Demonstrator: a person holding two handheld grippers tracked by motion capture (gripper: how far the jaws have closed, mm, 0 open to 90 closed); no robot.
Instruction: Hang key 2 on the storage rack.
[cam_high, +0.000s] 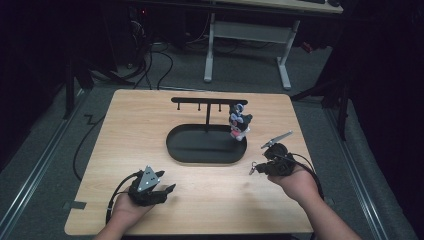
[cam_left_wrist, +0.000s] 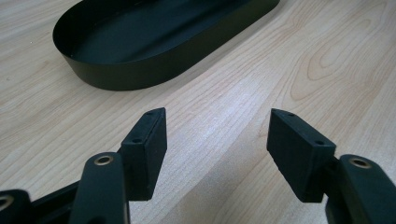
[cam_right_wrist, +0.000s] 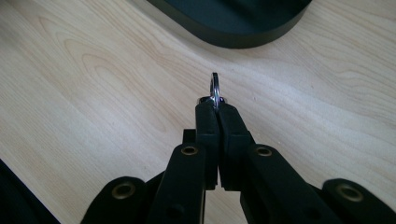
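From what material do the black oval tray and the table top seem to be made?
Oval tray: probably thin sheet metal with a matte black coat; its wall is thin, even and dull, though plastic is possible. Table top: light wood or a wood-look laminate; grain lines and a soft sheen show, and the pictures cannot settle which.

A light wooden table (cam_high: 150, 120) bears a black oval tray (cam_high: 180, 150) near its middle.

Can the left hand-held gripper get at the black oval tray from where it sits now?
Probably yes. The left hand-held gripper is open, holds nothing, and bare table lies between it and the tray's near wall. Nothing stands in the way.
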